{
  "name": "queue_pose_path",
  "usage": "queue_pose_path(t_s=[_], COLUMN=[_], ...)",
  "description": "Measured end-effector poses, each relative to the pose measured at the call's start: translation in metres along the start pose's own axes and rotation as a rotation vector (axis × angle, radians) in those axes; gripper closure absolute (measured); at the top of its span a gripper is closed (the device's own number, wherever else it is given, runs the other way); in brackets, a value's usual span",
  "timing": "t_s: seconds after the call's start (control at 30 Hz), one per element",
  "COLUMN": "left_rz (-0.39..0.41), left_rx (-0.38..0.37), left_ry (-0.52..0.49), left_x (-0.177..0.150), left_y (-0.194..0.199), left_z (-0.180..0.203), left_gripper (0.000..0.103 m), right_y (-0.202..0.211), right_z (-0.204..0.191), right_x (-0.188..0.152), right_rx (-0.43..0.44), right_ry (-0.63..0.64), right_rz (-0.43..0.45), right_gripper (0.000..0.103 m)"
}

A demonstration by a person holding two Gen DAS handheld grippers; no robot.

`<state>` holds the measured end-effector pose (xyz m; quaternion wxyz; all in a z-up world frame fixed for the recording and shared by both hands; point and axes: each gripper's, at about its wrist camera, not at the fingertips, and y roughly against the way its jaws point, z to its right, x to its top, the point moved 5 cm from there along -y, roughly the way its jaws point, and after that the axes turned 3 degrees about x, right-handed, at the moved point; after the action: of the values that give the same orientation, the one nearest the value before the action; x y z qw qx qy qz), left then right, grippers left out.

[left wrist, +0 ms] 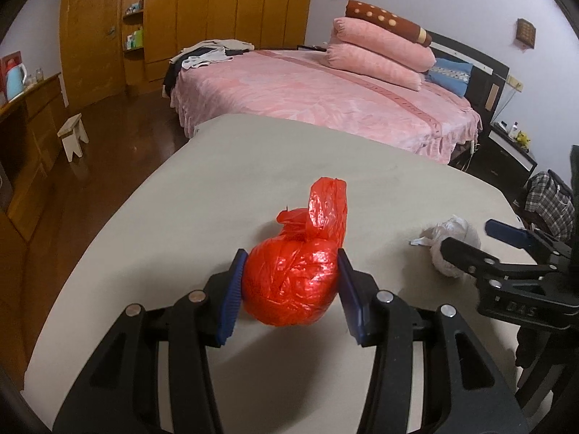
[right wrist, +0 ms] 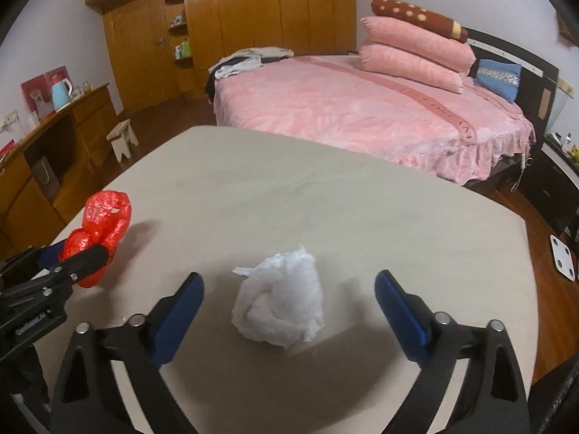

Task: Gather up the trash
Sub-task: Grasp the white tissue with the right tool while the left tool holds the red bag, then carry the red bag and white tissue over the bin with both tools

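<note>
A tied red plastic trash bag (left wrist: 293, 278) sits on the beige table (left wrist: 217, 181). My left gripper (left wrist: 291, 264) is shut on the red bag, both blue pads pressing its sides; it also shows in the right wrist view (right wrist: 81, 253) with the red bag (right wrist: 105, 217). A crumpled white plastic bag (right wrist: 280, 307) lies on the table between the wide-open fingers of my right gripper (right wrist: 289, 289), touching neither pad. In the left wrist view the white bag (left wrist: 452, 242) lies partly behind the right gripper (left wrist: 470, 242).
A bed with a pink cover (left wrist: 307, 94) and stacked pillows (left wrist: 380, 50) stands beyond the table. A wooden wardrobe (left wrist: 217, 11) fills the back wall. A dresser (right wrist: 54, 144) and small stool (right wrist: 123, 139) are at left. A white scale (right wrist: 562, 256) lies on the floor at right.
</note>
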<state>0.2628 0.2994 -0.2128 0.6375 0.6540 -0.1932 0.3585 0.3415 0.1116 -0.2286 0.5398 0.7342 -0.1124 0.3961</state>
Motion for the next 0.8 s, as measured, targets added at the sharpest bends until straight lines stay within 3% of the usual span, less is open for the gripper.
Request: queue_pose_path(t_s=[0.07,0.17,0.2,0.47,0.8], left_rz=[-0.001,-0.004,-0.004,0.025,0.082], left_rx=[-0.001,-0.004,-0.004,-0.013,-0.046], left_ry=[0.001,0.001,0.001,-0.013,-0.041], left_x=[-0.001,-0.002,-0.002,0.007,0.019], left_y=[0.001,0.001,0.002,0.021,0.067], left_z=[-0.001,-0.001,0.000,0.014,0.052], left_gripper=[0.056,0.056,0.056,0.056,0.056], right_y=[-0.003,-0.006,-0.005,0.025,0.092], right_z=[-0.003,-0.003,-0.002,0.005,0.022], right_x=[-0.003,-0.007,-0.008,0.000,0.013], right_rx=[0.013,0.048,0.059,0.067,0.072], right_ry=[-0.002,-0.010,-0.015,-0.024,-0.053], right_rz=[-0.019,-0.058,-0.063,-0.007,0.093], right_gripper=[0.026,0.062,0.066,0.070,0.070])
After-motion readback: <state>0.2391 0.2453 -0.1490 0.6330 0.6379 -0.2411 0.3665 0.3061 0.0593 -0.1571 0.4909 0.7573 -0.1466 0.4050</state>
